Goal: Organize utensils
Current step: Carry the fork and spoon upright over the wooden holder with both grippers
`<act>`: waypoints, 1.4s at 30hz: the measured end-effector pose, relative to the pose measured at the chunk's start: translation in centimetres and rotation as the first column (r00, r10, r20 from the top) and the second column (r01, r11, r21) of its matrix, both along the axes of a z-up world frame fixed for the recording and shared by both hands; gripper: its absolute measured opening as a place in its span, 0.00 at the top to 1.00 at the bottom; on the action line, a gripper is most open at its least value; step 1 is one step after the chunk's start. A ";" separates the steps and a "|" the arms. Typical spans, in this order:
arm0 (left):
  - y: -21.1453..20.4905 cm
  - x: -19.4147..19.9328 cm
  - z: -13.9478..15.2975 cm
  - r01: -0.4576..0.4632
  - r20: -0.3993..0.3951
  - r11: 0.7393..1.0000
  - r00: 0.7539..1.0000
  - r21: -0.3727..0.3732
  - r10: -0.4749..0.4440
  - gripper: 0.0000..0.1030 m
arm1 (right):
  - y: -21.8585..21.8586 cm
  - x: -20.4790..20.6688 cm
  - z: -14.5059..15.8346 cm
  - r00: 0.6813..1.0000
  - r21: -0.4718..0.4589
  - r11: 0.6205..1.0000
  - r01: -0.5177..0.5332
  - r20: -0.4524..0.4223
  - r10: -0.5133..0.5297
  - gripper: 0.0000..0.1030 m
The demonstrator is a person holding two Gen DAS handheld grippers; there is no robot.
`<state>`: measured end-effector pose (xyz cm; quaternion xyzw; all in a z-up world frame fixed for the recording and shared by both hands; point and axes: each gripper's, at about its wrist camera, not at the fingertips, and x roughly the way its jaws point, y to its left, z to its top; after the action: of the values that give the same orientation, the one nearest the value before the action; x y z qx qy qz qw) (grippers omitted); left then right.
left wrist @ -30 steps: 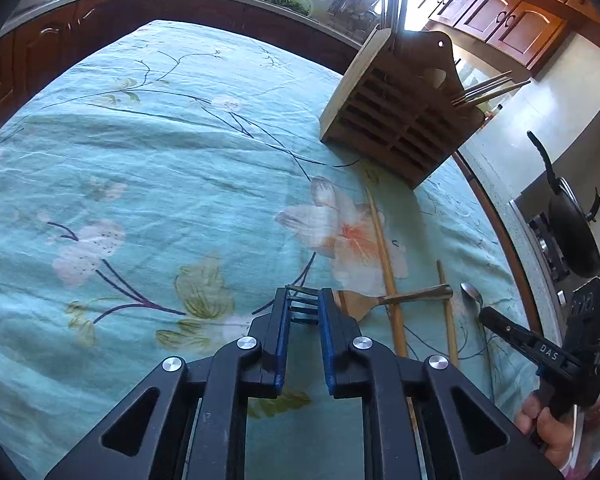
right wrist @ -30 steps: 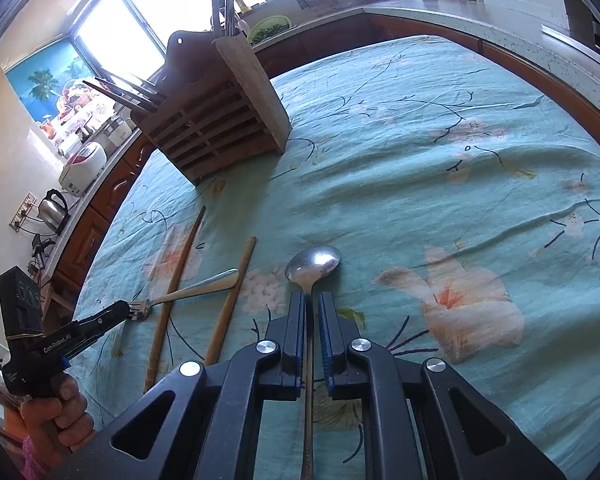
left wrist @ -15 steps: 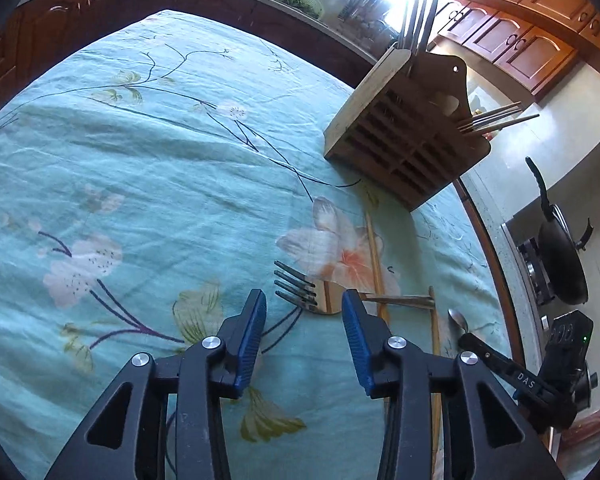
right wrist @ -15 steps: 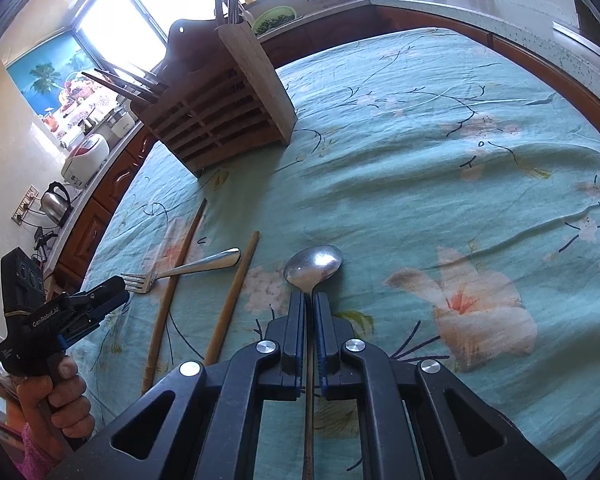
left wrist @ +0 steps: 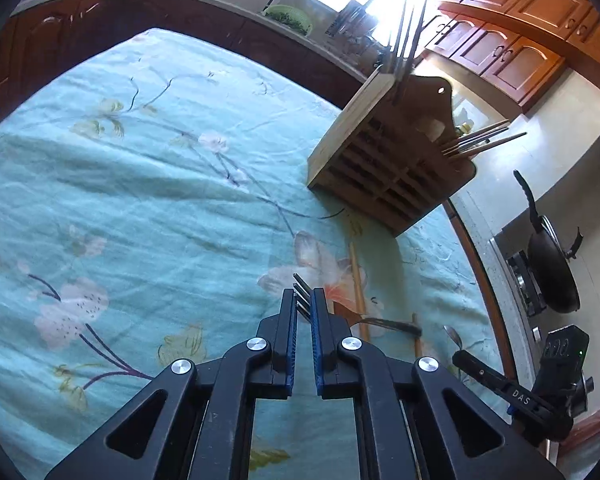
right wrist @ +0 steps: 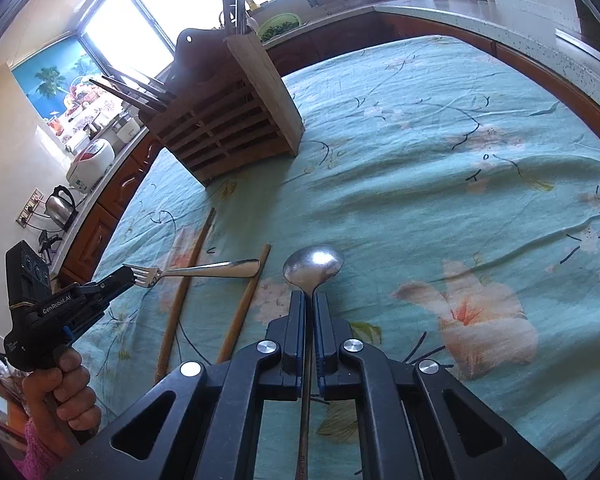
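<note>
My left gripper [left wrist: 304, 300] has its jaws closing on the tines of a steel fork [left wrist: 302, 290], and the pads press on them. The right wrist view shows the same grip [right wrist: 118, 280], with the fork [right wrist: 204, 270] stretching right across a wooden chopstick [right wrist: 188, 280]. A second chopstick [right wrist: 248, 300] lies beside the fork's handle end. My right gripper [right wrist: 308, 300] is shut on the neck of a steel spoon [right wrist: 314, 264], whose bowl rests on the teal floral tablecloth [right wrist: 440, 184]. A slatted wooden utensil holder [left wrist: 388, 168] stands beyond, with several utensils sticking out of it.
The table's wooden edge [left wrist: 484, 280] curves close on the right of the left wrist view, with a stove and black pan [left wrist: 552, 272] past it. A kettle [right wrist: 62, 208] and rice cooker [right wrist: 90, 162] sit on the side counter. A hand [right wrist: 64, 392] holds the left gripper.
My left gripper let go of the fork, opened wide, then shut again on its tines, which now point up between the fingers. The right gripper stayed on the spoon.
</note>
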<state>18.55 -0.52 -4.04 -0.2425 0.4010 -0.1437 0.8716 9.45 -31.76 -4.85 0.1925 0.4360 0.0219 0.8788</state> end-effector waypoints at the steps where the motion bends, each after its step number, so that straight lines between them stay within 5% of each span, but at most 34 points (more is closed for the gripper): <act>1: 0.1 -0.3 1.1 0.008 0.028 1.000 1.000 0.016 -0.009 0.98 | 0.1 -0.2 0.5 1.000 -0.006 1.000 0.001 0.014 -0.001 0.96; 11: 0.4 -4.8 9.8 0.036 0.283 0.973 0.954 0.228 -0.102 1.00 | 2.1 -1.6 7.5 0.979 -0.080 0.997 0.002 0.204 0.015 0.98; 20: 1.3 -7.7 12.6 0.025 0.359 0.964 0.925 0.264 -0.122 1.00 | 3.1 -1.1 10.6 0.956 -0.137 0.990 0.011 0.292 0.030 0.98; 34: 0.8 -4.2 16.3 -0.032 0.460 0.952 0.880 0.305 -0.118 1.00 | 2.5 1.8 14.5 0.925 -0.182 0.983 0.038 0.378 0.034 0.98; 42: -1.7 -0.3 17.7 -0.088 0.512 0.918 0.849 0.387 -0.134 1.00 | 2.9 6.0 18.2 0.888 -0.247 0.966 0.077 0.457 0.047 0.98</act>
<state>18.29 -2.21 13.63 -0.0071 0.1693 -0.1312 0.9768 15.42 -28.89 13.40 0.0690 0.2135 0.0029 0.9745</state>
